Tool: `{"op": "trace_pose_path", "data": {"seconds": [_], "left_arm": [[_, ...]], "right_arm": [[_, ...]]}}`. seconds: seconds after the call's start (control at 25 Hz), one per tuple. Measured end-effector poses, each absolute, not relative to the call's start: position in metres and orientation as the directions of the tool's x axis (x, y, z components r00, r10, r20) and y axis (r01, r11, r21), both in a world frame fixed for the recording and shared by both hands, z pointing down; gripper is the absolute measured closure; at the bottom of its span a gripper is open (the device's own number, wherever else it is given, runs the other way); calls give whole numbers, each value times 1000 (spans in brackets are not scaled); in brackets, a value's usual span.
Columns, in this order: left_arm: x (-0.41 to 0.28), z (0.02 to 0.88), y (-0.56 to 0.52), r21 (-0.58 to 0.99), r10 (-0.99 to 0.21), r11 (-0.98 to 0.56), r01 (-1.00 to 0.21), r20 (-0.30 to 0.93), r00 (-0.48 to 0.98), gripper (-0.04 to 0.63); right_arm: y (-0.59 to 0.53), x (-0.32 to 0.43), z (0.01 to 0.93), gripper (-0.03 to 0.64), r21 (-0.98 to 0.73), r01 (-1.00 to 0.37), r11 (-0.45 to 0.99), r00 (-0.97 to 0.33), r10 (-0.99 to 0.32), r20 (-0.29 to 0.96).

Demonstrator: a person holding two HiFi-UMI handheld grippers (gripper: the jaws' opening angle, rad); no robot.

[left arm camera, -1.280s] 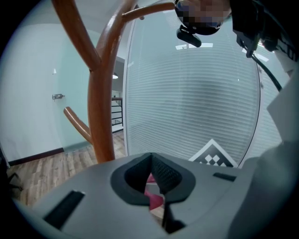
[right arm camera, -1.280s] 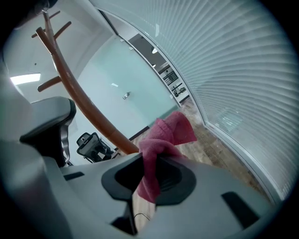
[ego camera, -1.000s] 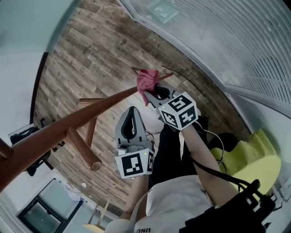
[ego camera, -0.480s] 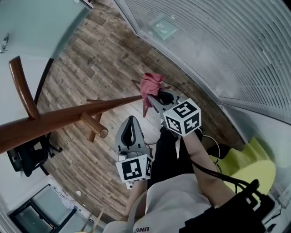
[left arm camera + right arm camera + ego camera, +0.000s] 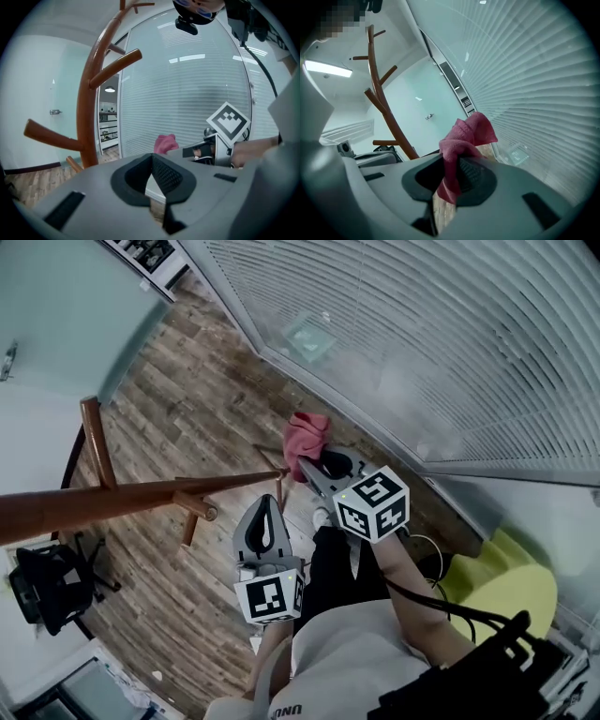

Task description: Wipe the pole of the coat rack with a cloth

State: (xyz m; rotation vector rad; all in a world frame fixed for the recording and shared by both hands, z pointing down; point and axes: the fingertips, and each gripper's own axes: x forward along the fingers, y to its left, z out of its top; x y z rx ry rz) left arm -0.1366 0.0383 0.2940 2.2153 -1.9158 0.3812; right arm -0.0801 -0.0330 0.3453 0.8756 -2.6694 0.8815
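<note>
The left tool (image 5: 266,517) is nearest. Its two sides are pressed together and it holds nothing. Just past it, the right tool (image 5: 315,471) pinches a pink cloth (image 5: 306,435). The cloth bunches up above the tool's tip, and a bit hangs down between its sides.

Next comes the brown wooden pole (image 5: 122,498) of the coat rack, with short pegs (image 5: 195,505) sticking out. In the head view the cloth looks close to the low end of the pole. But in both gripper views there is a gap between cloth and pole, so the cloth is not rubbing the wood right now.

Under it all is the wood floor (image 5: 206,399), and behind that a wall of window blinds (image 5: 422,334).

The cloth is picked up and ready, so that part is done. I think wiping is still left to do. The pole shows no clean or dirty marks, so I cannot tell how much has been wiped.
</note>
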Motion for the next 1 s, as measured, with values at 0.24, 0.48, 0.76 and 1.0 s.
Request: {"op": "trace_pose_path", "data": {"seconds": [0.24, 0.48, 0.76, 1.0], "left_arm": [[-128, 276, 29, -22, -947, -181, -983, 275, 168, 583], [-116, 253, 17, 9, -958, -200, -980, 205, 198, 583], [-103, 237, 13, -1, -959, -245, -970, 145, 242, 583], [-100, 225, 6, 16, -960, -251, -968, 119, 252, 583]], "right_arm": [[-41, -64, 311, 543, -468, -607, 643, -794, -519, 317], [-51, -44, 279, 543, -409, -641, 649, -766, -574, 289], [-48, -27, 251, 543, -355, -670, 652, -739, -630, 239], [-51, -24, 232, 543, -317, -679, 662, -731, -649, 210]]}}
